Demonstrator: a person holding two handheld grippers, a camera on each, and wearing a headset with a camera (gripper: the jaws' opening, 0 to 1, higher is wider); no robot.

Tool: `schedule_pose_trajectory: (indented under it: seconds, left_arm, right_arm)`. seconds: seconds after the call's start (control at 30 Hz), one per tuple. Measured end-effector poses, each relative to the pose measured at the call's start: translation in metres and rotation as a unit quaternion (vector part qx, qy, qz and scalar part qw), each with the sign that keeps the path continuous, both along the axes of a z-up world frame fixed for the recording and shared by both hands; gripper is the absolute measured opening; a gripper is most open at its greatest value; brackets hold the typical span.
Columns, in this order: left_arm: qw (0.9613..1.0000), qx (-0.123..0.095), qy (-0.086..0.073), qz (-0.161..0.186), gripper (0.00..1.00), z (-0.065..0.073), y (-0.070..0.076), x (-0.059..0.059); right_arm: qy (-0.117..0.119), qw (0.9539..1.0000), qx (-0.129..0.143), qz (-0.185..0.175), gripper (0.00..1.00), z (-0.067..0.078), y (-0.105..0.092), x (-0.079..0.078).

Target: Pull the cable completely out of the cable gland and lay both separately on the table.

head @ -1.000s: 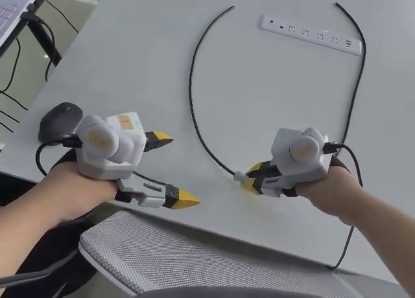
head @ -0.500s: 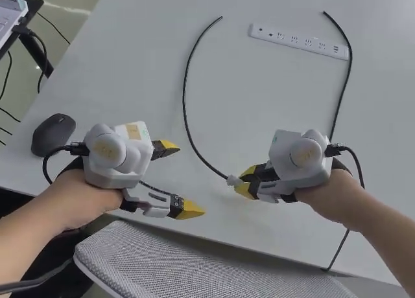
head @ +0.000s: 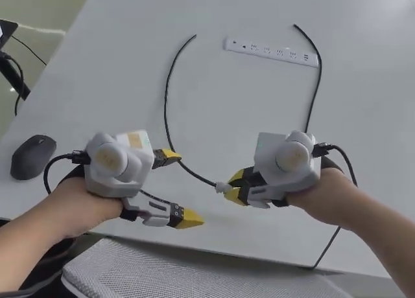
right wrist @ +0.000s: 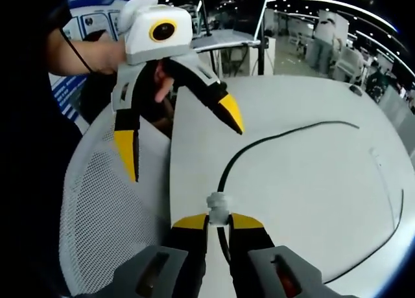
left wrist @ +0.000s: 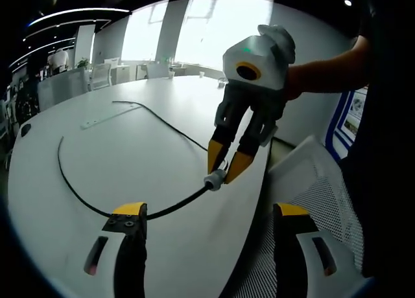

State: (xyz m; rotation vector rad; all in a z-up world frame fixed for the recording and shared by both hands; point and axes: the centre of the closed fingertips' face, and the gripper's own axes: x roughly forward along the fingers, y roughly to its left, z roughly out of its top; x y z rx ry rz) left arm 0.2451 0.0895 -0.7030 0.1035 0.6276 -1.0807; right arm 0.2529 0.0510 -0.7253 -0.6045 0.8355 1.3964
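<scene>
The right gripper [head: 232, 188] is pinching the small white plastic cable gland [head: 222, 188] between its yellow-tipped jaws, which are pressing almost together on it, over the near edge of the white counter [head: 253, 110]. Whether the gland is touching the surface cannot be told. The thin black cable [head: 166, 110] is leaving the gland toward the left, then curving away across the counter, with its free end lying near the long white power strip [head: 272, 52] at the far side.

The left gripper [head: 179, 188] is hovering just left of the gland, its jaws spreading wide and holding nothing. In the left gripper view the gland [left wrist: 214, 179] is sitting just ahead of the gap between those jaws, and the cable [left wrist: 178, 202] is slanting across that gap toward one jaw tip.

So the first stretch of cable beside the gland is running left and slightly far, directly facing the left gripper, the only free one. The coming move is likely asking those jaws to close on that stretch and draw leftward along the cable's own axis while the right gripper is anchoring the gland.
</scene>
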Motion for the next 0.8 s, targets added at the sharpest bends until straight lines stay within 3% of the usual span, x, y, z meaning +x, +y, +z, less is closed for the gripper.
schedule_pose_trajectory:
  seconds: [0.1,0.17,0.23,0.4,0.53,0.57,0.8]
  left_arm:
    - [0.9999,-0.009,-0.003,-0.008,0.79,0.004,-0.006,0.001]
    - [0.9998,-0.012,-0.003,-0.013,0.77,0.005,-0.008,0.002]
    - [0.9997,-0.017,-0.006,-0.016,0.75,0.009,-0.010,0.002]
    - [0.9984,-0.047,-0.011,-0.028,0.64,0.015,-0.019,0.004]
    - [0.9980,-0.042,-0.014,-0.044,0.58,0.009,-0.026,0.001]
    - [0.9977,-0.041,-0.021,-0.050,0.57,0.009,-0.028,0.001]
    - [0.9963,-0.054,-0.024,-0.062,0.52,0.012,-0.037,-0.003]
  right_arm:
    - [-0.003,1.0000,0.001,0.003,0.06,0.006,0.000,-0.003]
    - [-0.020,0.9997,0.008,0.008,0.06,0.012,0.002,-0.002]
    - [-0.015,0.9998,0.007,0.009,0.06,0.015,0.002,-0.006]
    - [-0.024,0.9995,0.003,0.021,0.06,0.021,0.001,-0.012]
    - [-0.032,0.9990,-0.008,0.031,0.06,0.024,-0.002,-0.016]
    - [-0.034,0.9987,-0.012,0.036,0.06,0.024,-0.003,-0.017]
    - [-0.039,0.9980,-0.016,0.047,0.06,0.030,-0.007,-0.019]
